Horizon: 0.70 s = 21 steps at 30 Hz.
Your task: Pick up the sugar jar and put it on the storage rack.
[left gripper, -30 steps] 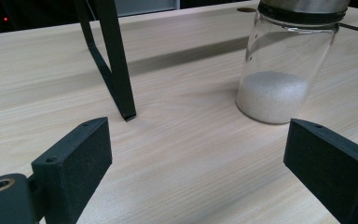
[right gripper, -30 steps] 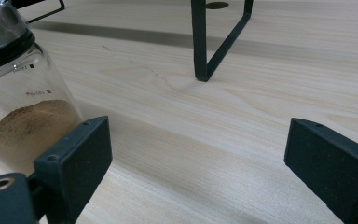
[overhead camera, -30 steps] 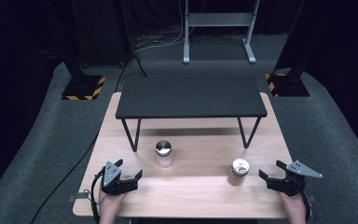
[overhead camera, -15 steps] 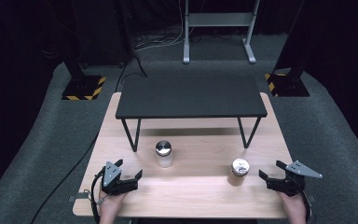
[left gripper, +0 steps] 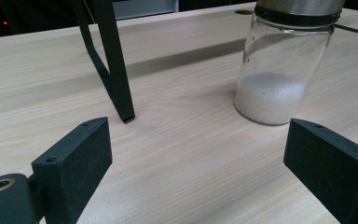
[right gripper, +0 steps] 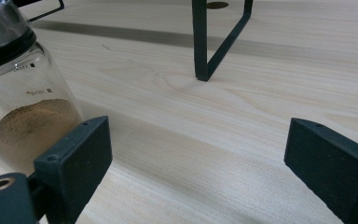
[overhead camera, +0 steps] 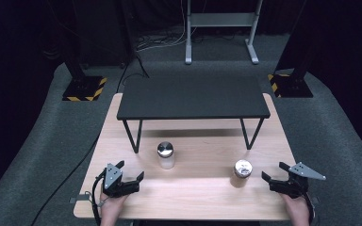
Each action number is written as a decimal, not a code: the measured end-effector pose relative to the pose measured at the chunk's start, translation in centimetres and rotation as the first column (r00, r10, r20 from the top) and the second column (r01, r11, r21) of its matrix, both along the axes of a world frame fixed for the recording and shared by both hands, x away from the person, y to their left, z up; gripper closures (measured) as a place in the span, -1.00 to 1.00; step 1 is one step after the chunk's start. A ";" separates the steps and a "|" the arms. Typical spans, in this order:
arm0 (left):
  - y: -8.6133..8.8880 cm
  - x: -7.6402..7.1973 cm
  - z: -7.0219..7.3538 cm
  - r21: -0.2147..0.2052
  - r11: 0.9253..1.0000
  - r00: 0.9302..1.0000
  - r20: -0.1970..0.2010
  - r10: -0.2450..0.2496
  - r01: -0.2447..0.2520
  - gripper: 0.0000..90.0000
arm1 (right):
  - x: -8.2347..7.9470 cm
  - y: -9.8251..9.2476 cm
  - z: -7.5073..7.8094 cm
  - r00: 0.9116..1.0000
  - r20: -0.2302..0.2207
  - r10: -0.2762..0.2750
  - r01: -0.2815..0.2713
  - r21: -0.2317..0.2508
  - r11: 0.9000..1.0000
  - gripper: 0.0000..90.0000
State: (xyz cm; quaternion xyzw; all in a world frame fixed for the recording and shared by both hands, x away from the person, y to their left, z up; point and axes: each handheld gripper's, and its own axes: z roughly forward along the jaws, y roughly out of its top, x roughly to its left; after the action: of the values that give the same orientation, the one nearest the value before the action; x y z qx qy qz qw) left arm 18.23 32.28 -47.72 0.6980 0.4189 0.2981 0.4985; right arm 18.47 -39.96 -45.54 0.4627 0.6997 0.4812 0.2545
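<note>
Compared with the earlier frames, nothing had shifted: both grippers and both jars kept their places on the pale wooden worktop (overhead camera: pixel 193 197). The left gripper (overhead camera: pixel 129 178) rested at the near left edge with its jaws released and nothing between them; the right gripper (overhead camera: pixel 273 175) rested at the near right, jaws likewise spread wide and empty. The clear glass jar of white powder with a metal lid (overhead camera: pixel 165 155) stood upright near the left front leg of the low black metal stand (overhead camera: pixel 193 98). The clear glass jar of brown powder with a metal lid (overhead camera: pixel 242 171) stood just beside the right gripper. The gripper views revealed the powders' colours, white (left gripper: pixel 270 95) and brown (right gripper: pixel 25 128), which the high view hid beneath the lids.
</note>
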 end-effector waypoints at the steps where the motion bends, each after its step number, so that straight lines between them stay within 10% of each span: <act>1: 0.0 0.0 0.0 -0.001 1.000 1.000 0.000 -0.001 0.001 -0.84 | 0.0 0.0 0.0 1.000 0.001 0.001 -0.001 0.000 1.000 -0.86; 21: -2.9 2.8 2.2 0.034 0.991 0.992 -0.014 -0.128 0.129 -0.84 | 0.1 -0.1 -0.1 1.000 0.002 0.002 -0.002 0.005 1.000 -0.86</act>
State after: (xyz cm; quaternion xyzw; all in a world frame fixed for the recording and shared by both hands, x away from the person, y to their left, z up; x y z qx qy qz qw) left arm 21.02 29.40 -45.54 0.7337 0.3707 0.2685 0.5021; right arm 18.55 -40.01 -45.60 0.4622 0.6987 0.4836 0.2537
